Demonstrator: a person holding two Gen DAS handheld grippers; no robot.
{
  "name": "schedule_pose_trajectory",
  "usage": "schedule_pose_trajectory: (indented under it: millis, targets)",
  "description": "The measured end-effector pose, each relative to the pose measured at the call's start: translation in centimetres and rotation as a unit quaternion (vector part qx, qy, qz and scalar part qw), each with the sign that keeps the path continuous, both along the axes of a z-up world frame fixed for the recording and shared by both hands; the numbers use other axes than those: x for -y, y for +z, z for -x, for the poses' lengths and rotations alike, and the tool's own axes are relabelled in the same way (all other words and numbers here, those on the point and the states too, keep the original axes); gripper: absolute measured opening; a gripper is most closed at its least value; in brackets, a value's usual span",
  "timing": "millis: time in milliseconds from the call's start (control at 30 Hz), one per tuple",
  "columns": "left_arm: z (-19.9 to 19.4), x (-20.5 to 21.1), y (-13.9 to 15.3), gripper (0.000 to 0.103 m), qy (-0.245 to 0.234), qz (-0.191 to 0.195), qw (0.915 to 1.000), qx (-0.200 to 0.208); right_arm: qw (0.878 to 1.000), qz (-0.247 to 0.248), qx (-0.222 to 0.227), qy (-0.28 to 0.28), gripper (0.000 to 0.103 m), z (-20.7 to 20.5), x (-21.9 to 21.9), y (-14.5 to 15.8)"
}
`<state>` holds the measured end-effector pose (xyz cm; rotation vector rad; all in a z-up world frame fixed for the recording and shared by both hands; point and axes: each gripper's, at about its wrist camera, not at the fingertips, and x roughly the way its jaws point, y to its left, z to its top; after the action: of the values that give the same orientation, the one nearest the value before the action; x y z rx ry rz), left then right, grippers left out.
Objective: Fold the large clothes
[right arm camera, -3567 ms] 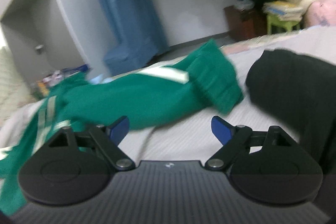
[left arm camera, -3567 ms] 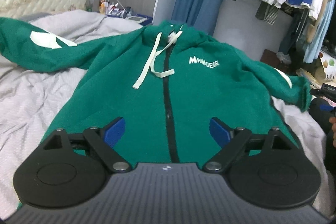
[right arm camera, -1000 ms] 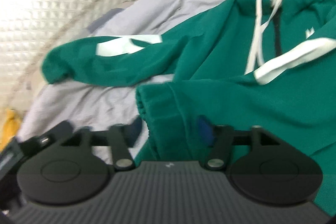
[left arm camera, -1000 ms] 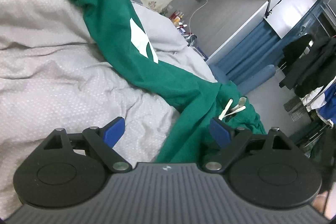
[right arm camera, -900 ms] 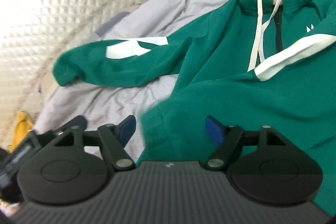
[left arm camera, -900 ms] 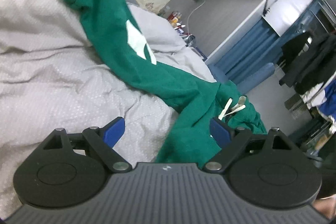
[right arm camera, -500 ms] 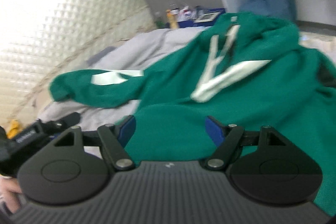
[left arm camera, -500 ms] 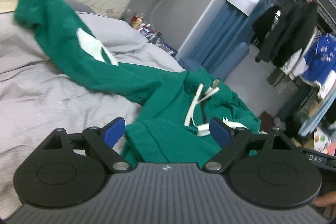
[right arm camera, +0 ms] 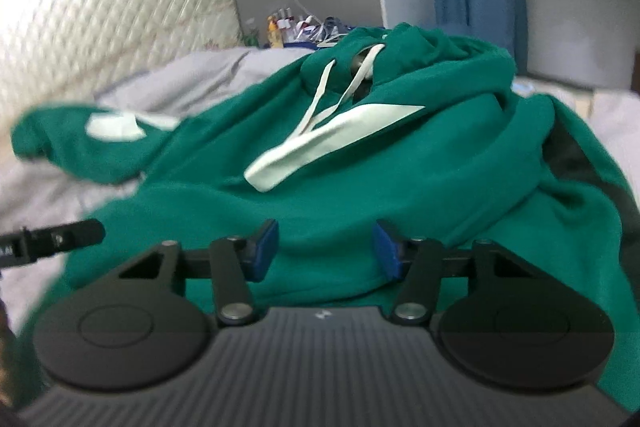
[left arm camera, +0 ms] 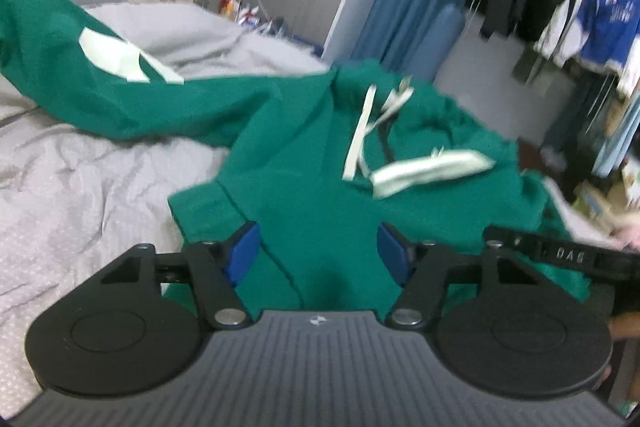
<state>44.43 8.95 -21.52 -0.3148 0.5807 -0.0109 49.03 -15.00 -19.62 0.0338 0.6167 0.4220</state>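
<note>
Hoodie (left arm camera: 320,195), green, lies directly ahead of and beneath both tools on the bed (left arm camera: 80,179). Left tool (left arm camera: 318,251): jaws just narrowed but apart, folded-over cloth with its ribbed cuff between the blue pads, which do not visibly press it. Right tool (right arm camera: 324,247): likewise just narrowed, hovering over the hem fold (no pinch discernible). Garment's long axis runs away from the tools toward the hood and drawcords (right arm camera: 332,95). One sleeve (left arm camera: 100,83) remains spread far out on the left, nearer the left tool; judged next to fold. Both tools pitch downward.
</note>
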Motion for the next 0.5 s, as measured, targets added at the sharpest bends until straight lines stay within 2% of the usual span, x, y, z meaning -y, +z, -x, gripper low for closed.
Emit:
schedule_pose_trajectory:
  millis: [167, 300, 433, 500]
  targets:
    - [-1.7, 0.7, -2.2, 0.068, 0.002, -0.047, 0.9981, -0.039, 0.999, 0.029, -0.019, 0.007, 0.052, -1.2, 0.4, -1.8]
    - [-2.2, 1.7, -3.0, 0.068, -0.002, -0.081, 0.9954, -0.050, 0.999, 0.029, -0.046, 0.004, 0.052, -2.0, 0.6, -3.4]
    - [-2.1, 1.8, -3.1, 0.068, 0.002, -0.081, 0.9954, -0.050, 0.998, 0.040, -0.043, 0.003, 0.052, -1.9, 0.2, -3.6]
    - [-2.0, 1.3, -2.8, 0.068, 0.009, -0.061, 0.9970, -0.046, 0.999, 0.025, -0.047, -0.002, 0.053, -1.5, 0.6, -3.2]
